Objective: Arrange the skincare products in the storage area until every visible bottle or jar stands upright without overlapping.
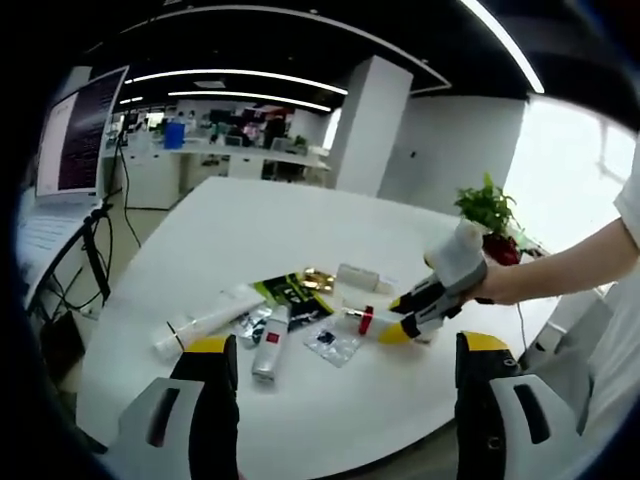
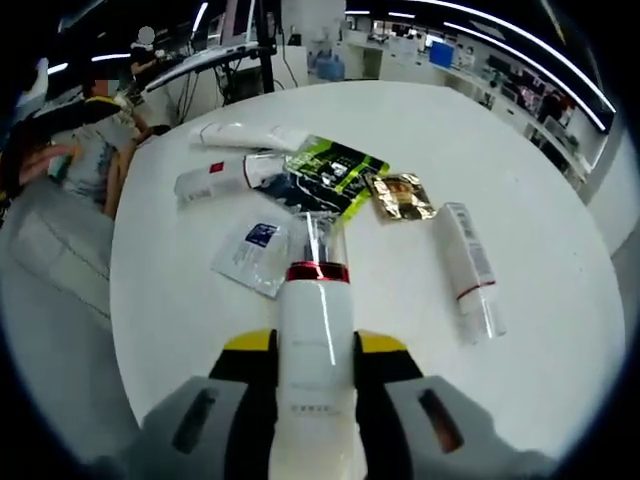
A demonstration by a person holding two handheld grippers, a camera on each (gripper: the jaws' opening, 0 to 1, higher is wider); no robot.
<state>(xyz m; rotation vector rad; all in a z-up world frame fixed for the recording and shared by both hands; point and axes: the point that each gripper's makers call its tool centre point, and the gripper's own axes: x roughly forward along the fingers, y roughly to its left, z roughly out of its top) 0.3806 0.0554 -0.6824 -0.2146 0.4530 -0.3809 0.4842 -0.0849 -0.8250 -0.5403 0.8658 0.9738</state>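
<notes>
Going left to right in the left gripper view: a long white tube (image 1: pixel 205 322) lies flat on the round white table (image 1: pixel 300 230), its long axis running up to the right. Next to it another white tube with a red label (image 1: pixel 271 343) lies on its side, long axis roughly toward the camera. Then a black-and-green packet (image 1: pixel 291 291), a gold sachet (image 1: pixel 320 279) that's too small to read, and a clear sachet (image 1: pixel 334 342). A clear-capped white tube (image 1: pixel 362 277) lies flat beyond them. The right gripper (image 1: pixel 400 318) comes in from the right, clenched on a white bottle with a red band (image 1: pixel 368 320), held sideways, cap end toward the pile. Most of the bottle is hidden behind the jaws there. A potted plant (image 1: pixel 489 214) sits at the far right edge. The left gripper (image 1: pixel 345 365) hangs over the near edge with its jaws spread, nothing between them.

In the right gripper view the bottle (image 2: pixel 316 330) points straight away from the camera, clear cap forward over the sachet (image 2: pixel 253 255), bottom end cut off by the frame. The capped tube (image 2: pixel 470 266) lies flat to the right.
</notes>
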